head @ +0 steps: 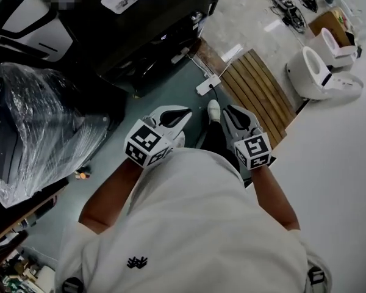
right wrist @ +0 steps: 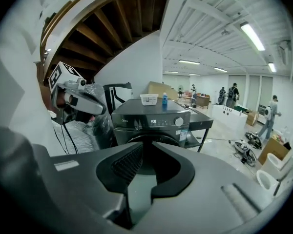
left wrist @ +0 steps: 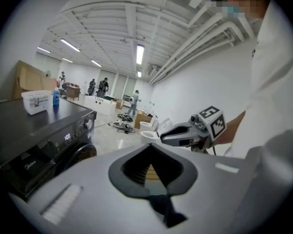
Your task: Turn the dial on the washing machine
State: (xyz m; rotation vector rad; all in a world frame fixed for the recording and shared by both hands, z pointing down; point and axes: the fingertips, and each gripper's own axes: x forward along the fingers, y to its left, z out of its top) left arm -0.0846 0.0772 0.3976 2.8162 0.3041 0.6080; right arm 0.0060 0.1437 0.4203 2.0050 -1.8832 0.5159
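The dial [right wrist: 179, 122] sits on the washer [right wrist: 132, 121] front panel, well apart from both claws. The left claw [left wrist: 158, 195] is clenched and empty. The right claw [right wrist: 139, 194] is slightly parted, holding nothing.

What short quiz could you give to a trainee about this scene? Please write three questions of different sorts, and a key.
1. True or false: the left gripper and the right gripper both stand apart from the washing machine.
2. What stands on the machine's top? A: a white box and a blue bottle. B: a red bucket. C: a folded towel.
3. Fill the gap: in the right gripper view, the dial sits to the ___ of the lit display.
Key: 1 true; 2 A; 3 right.
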